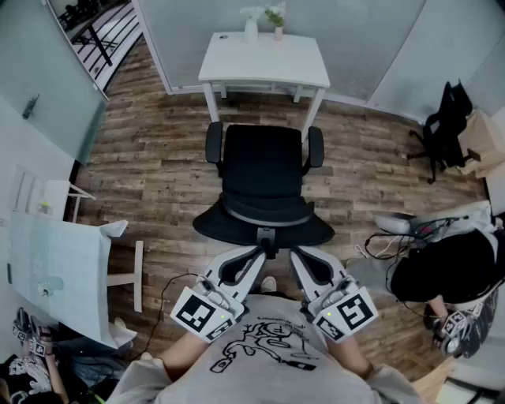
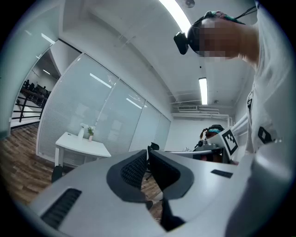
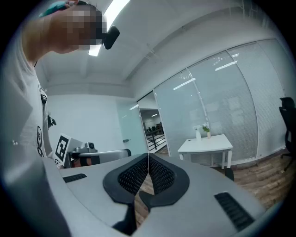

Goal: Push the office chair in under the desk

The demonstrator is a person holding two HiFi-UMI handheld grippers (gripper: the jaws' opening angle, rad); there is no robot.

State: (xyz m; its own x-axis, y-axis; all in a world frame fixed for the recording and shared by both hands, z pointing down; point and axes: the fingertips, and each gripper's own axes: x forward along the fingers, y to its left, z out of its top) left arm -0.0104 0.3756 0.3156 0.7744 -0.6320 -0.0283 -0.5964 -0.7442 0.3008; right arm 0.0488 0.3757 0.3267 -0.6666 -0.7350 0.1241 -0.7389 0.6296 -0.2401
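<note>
While the office chair [image 1: 264,170] stood mid-frame, pulled out with its seat facing the desk [image 1: 264,59] at top centre and not yet under it, both grippers sat low behind its backrest [image 1: 264,223]. Left gripper [image 1: 251,260] and right gripper [image 1: 298,256] each had jaws pressed together and held nothing, probably to serve as blunt pushers. Whether they touched the backrest was unclear.

This is an office. Frosted glass partition walls [image 1: 363,39] close off a small room with a wood-plank floor [image 1: 150,166], where a white counter [image 1: 264,67] (a small potted plant [image 1: 275,16] at its back edge) stands beyond a black office chair [image 1: 263,170]. A second black swivel chair [image 1: 443,130] stands aside, and strip lights [image 2: 202,90] line the ceiling.
</note>
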